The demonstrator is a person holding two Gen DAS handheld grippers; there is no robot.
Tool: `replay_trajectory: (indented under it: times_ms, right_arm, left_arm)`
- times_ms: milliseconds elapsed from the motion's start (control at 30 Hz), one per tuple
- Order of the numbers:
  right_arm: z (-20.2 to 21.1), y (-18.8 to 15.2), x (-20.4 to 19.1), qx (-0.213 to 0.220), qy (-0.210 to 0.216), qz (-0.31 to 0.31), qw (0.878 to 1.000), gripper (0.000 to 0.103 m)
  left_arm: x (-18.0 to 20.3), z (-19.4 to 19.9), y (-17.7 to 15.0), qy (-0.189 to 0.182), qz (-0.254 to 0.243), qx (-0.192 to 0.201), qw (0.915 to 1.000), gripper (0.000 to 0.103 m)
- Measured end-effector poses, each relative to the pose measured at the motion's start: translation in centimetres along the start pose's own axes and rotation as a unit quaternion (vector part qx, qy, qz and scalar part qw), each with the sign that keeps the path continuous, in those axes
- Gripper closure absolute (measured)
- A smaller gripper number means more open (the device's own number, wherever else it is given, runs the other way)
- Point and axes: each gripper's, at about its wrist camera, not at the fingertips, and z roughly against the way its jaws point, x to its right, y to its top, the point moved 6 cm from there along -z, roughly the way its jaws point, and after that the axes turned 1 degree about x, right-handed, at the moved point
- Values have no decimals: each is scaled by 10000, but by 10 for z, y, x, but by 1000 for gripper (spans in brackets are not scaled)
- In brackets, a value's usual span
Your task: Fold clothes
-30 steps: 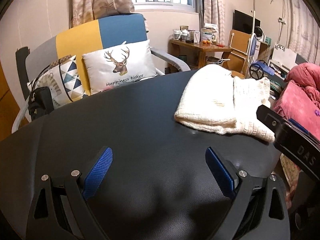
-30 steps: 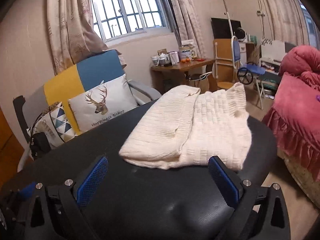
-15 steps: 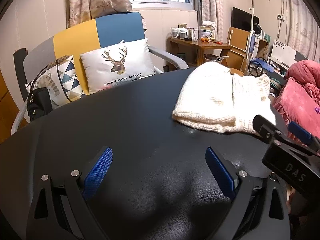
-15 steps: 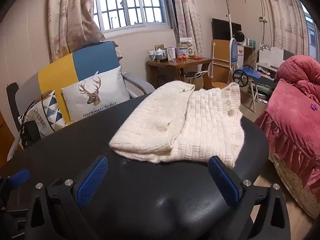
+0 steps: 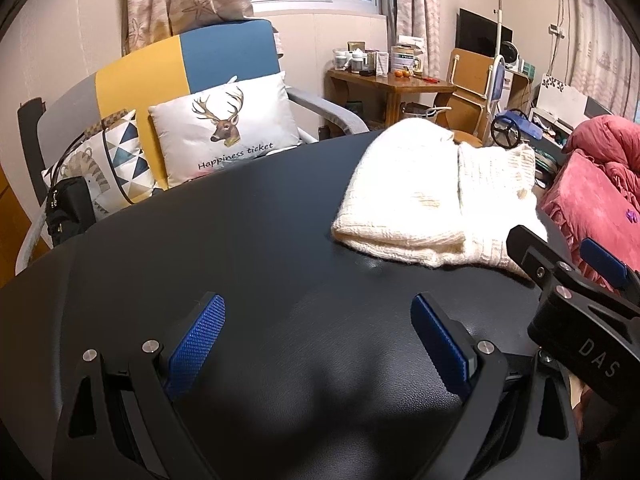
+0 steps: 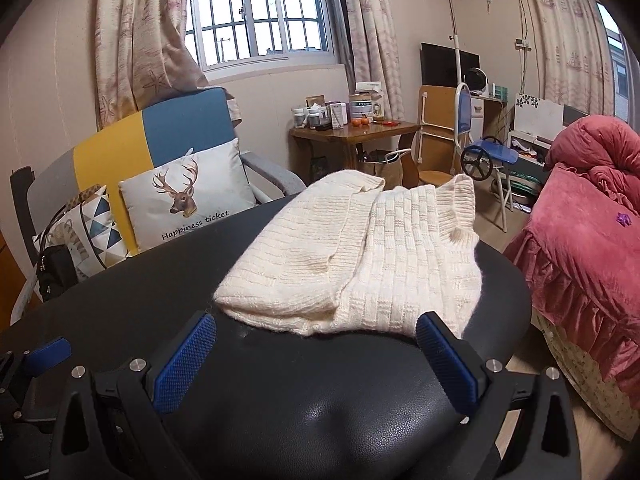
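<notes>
A cream knitted sweater (image 6: pixel 360 256) lies folded on the black leather table (image 6: pixel 320 400), toward its right far side; it also shows in the left wrist view (image 5: pixel 432 200). My left gripper (image 5: pixel 318 336) is open and empty, low over the bare table, left of the sweater. My right gripper (image 6: pixel 316 354) is open and empty, its blue pads just short of the sweater's near edge. The right gripper also shows at the right edge of the left wrist view (image 5: pixel 568 264).
A blue, yellow and grey armchair (image 5: pixel 188 68) with a deer cushion (image 5: pixel 224 124) stands behind the table. A wooden side table (image 6: pixel 352 132) with jars is at the back. A pink bed (image 6: pixel 584 232) is on the right.
Both grippers have drawn back from the sweater and toward the table's near side. The sweater has not moved. Both stay open.
</notes>
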Motion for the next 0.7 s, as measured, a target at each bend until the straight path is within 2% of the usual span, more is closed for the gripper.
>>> replay_trajectory:
  times_ms: [700]
  right_arm:
    - [-17, -4, 0, -252, 123, -124, 9995, 0]
  left_arm:
    - [11, -23, -3, -28, -129, -370, 9992, 7]
